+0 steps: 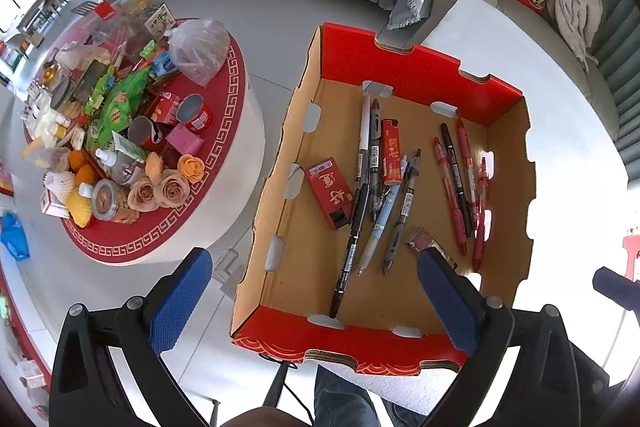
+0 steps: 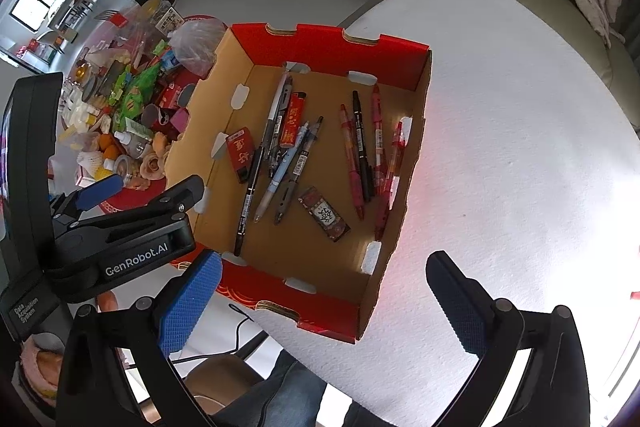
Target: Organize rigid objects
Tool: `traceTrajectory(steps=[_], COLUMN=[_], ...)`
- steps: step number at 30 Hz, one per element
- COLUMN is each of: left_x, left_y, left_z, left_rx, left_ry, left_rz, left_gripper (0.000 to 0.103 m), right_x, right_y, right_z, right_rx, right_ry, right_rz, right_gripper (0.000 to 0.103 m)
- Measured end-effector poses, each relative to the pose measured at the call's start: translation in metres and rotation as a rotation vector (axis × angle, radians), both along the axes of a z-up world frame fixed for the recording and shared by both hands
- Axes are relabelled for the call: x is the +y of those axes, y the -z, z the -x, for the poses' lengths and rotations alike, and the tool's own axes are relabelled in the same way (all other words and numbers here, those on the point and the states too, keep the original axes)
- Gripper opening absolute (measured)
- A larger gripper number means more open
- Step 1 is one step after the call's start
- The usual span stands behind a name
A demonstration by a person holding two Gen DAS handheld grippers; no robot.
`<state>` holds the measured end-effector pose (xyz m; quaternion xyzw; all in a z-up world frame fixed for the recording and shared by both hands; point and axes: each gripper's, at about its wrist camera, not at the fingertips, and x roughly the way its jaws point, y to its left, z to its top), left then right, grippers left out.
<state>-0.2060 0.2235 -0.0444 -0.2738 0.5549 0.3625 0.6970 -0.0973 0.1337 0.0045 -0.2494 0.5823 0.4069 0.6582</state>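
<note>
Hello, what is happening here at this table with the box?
A person is holding two grippers above a red cardboard box on a white table. Both the left gripper and the right gripper are open and hold nothing. Inside the box lie several pens, a red lighter and two small red packs. Nothing is being grasped at this moment.

A cardboard tray (image 2: 394, 163) is sitting on a table (image 2: 520, 147). Inside it, a cluster of pens (image 2: 280, 163) is lying left of centre, more pens (image 2: 366, 151) to the right, and a small packet (image 2: 325, 213) between the groups, nearer the front.
</note>
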Motion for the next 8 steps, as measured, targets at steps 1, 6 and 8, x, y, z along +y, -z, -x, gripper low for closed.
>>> traceTrajectory(steps=[1,6,8], left_x=[-0.0003,0.0012,0.0016], left_y=[0.0,-0.0009,-0.0018], left_z=[0.0004,0.0059,0.0057], left_rx=[-0.002,-0.043,-0.047], left_ry=[-0.002,-0.026,-0.02], left_rz=[0.002,0.004,0.006], left_gripper=[0.103,0.102,0.102], right_x=[0.0005,0.003,0.0036], right_y=[0.0,0.0012,0.0025], right_z=[0.0008,0.0033,0.0029], right_rx=[0.001,0.003,0.011], right_ry=[0.0,-0.004,0.001], right_rz=[0.0,0.004,0.004], right_gripper=[0.103,0.103,0.103])
